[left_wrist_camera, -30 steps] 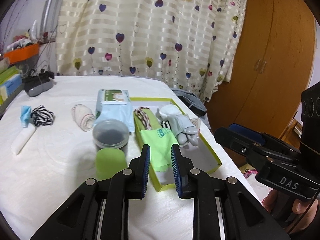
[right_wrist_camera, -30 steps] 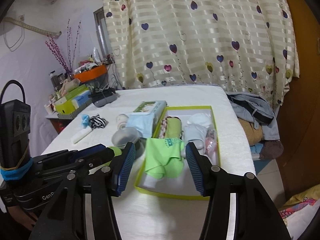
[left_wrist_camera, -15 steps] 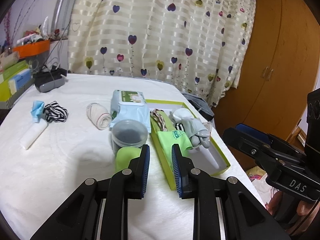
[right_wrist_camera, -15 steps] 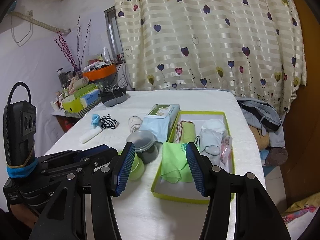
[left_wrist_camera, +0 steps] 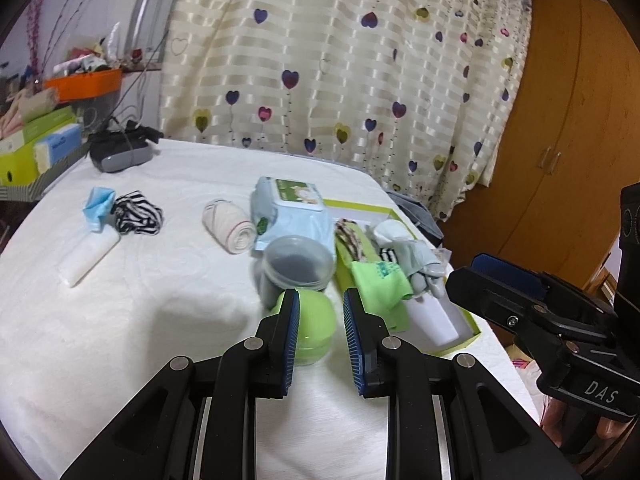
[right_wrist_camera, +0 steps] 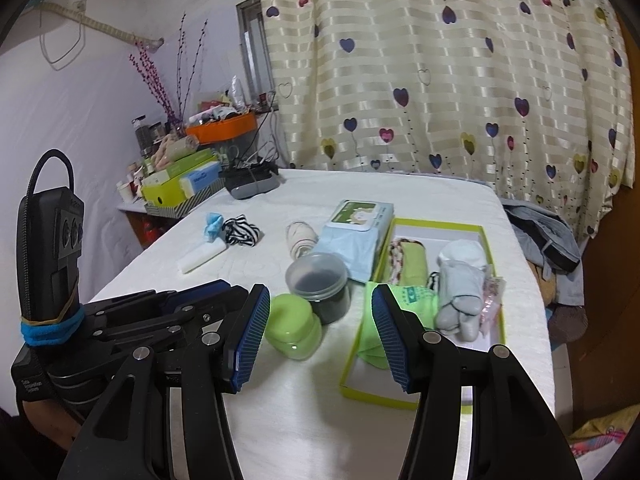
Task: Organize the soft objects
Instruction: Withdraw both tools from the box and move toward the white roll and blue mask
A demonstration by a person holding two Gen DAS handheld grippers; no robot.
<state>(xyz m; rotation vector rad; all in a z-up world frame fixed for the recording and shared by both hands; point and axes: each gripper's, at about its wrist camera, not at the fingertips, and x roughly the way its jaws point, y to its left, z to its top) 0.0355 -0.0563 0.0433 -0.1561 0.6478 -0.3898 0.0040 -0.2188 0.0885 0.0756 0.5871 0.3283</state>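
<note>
**Hovering over the soft things, both grippers empty**

Hanging above the near edge of the white bench (left_wrist_camera: 160, 300), the left gripper (left_wrist_camera: 320, 336) is keeping its jaws narrowly parted, gripping nothing; a lime green lidded tub (left_wrist_camera: 314, 326) is showing just beyond them. To the right, the right gripper (right_wrist_camera: 316, 336) is holding its jaws wide apart, likewise empty. A yellow-green box (right_wrist_camera: 400, 398) is sitting on the right side of the bench, holding a green cloth (right_wrist_camera: 408, 300) draped at its near left, a rolled patterned cloth (right_wrist_camera: 404, 256) farther back, and grey and white socks (right_wrist_camera: 460, 280) to the right. Lying outside the box, on the far left of the bench, are a beige rolled bandage (left_wrist_camera: 228, 226), a black-and-white striped cloth (left_wrist_camera: 138, 218), a blue cloth (left_wrist_camera: 96, 208) and a white roll (left_wrist_camera: 88, 254). A wet-wipes pack (left_wrist_camera: 292, 212) and a dark clear jar (left_wrist_camera: 296, 266) are standing between them and the box.
</note>
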